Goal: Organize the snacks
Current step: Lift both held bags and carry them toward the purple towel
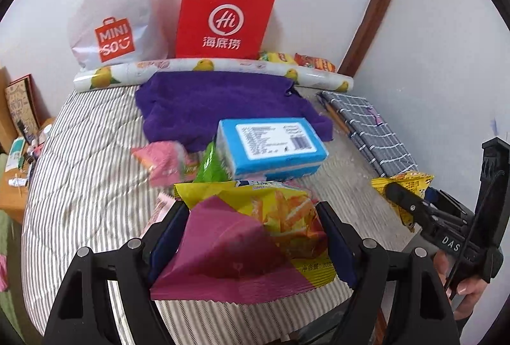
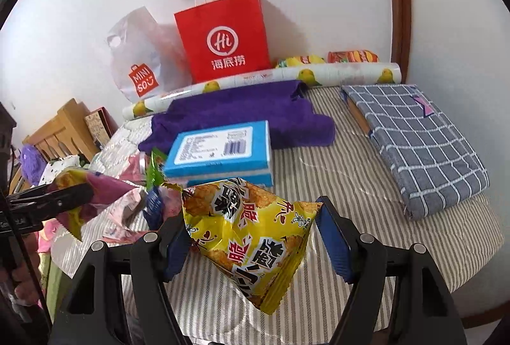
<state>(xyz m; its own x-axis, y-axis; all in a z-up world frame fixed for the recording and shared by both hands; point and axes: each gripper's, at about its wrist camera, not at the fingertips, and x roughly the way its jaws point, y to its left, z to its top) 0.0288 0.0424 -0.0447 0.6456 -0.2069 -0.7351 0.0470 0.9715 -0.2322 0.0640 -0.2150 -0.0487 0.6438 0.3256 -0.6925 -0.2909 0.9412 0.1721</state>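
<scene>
Purple towel on striped bedding; checked cloth right; red paper bag behind.

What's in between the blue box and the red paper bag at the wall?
A purple towel lies behind the blue box, then a lemon-print roll, then the red paper bag. The right wrist view shows it best.

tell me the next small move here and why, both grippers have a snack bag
Probably carry both packets toward the red paper bag standing open at the wall. The left gripper is clamped on the pink-and-yellow packet, the right gripper on the yellow packet, both lifted off the striped bed. The blue box lies in between, so pass above it.
</scene>
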